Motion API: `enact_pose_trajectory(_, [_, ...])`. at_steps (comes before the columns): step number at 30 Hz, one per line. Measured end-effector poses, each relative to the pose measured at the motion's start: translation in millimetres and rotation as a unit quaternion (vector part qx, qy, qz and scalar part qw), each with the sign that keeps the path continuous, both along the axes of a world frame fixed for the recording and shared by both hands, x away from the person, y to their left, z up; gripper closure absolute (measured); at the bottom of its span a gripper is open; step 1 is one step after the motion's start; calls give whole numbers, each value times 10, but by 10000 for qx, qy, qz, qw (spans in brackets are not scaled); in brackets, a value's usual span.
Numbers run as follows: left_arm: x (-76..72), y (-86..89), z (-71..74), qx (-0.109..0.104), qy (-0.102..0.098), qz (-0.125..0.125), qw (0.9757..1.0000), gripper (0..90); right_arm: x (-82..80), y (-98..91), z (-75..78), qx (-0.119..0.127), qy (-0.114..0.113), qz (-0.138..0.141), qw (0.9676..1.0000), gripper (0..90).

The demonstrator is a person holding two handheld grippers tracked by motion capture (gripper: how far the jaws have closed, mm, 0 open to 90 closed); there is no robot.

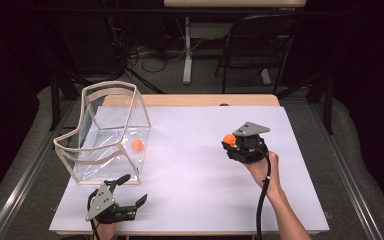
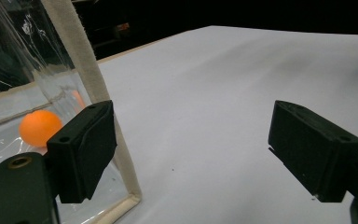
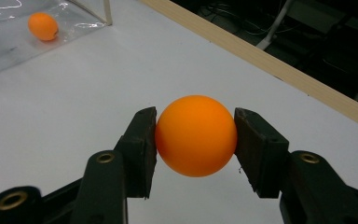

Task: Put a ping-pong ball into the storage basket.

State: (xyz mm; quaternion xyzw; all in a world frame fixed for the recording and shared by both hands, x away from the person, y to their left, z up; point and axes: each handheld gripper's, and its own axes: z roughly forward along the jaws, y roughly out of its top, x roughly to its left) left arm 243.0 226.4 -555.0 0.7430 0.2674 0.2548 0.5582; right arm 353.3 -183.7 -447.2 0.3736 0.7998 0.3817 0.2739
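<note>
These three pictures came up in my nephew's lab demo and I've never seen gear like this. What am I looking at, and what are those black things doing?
No robot here: a person holds a hand-worked gripper in each hand, each with two black fingers and its own small camera.

The wide picture comes from a camera above the table, which has a white top. The other two look along each gripper's fingers.

On the table stands a clear bag with a tan rim, and one orange ball lies inside it.

The right gripper is shut on a second orange ball, lifted above the table. The left gripper is open and holds nothing; it sits near the bag's corner.

My guess: the balls are being collected into the bag.
</note>
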Motion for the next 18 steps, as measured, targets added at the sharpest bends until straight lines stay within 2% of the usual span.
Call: enact_pose_trajectory(18, [0, 1, 2, 15, -10, -2, 10000, 155, -2, 65, 137, -40, -130, 73, 9999, 503])
